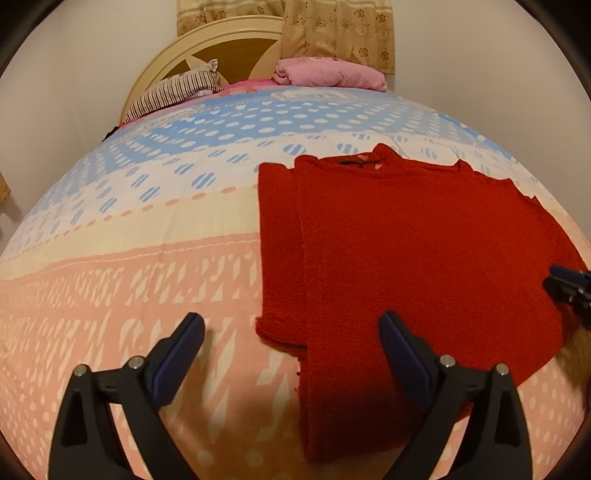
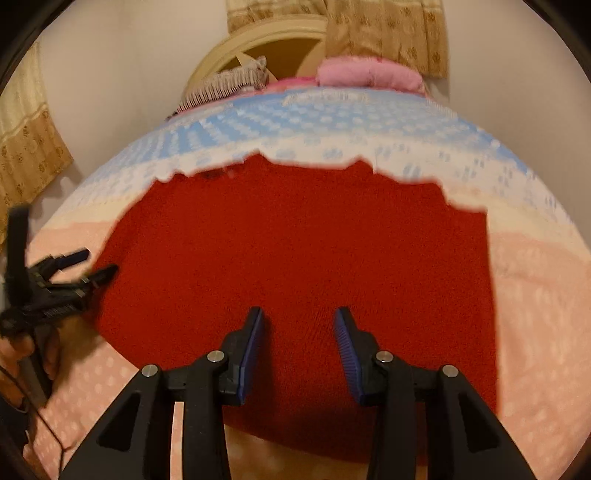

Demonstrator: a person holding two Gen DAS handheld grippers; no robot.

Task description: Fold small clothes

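Note:
A red knitted sweater (image 1: pixel 406 251) lies flat on the bed, collar toward the headboard, with its left sleeve (image 1: pixel 280 251) folded straight down along the body. My left gripper (image 1: pixel 291 325) is open and empty, hovering over the sweater's lower left edge near the sleeve cuff. My right gripper (image 2: pixel 299 321) is open and empty, just above the sweater (image 2: pixel 303 251) near its bottom hem. The left gripper also shows at the left edge of the right wrist view (image 2: pixel 92 264), and the right gripper at the right edge of the left wrist view (image 1: pixel 569 284).
The bed has a patterned quilt (image 1: pixel 147 229) in blue, white and peach. A striped pillow (image 1: pixel 177 92) and a pink folded blanket (image 1: pixel 332 72) lie at the cream headboard (image 1: pixel 207 48). Beige floral curtains (image 1: pixel 332 29) hang behind.

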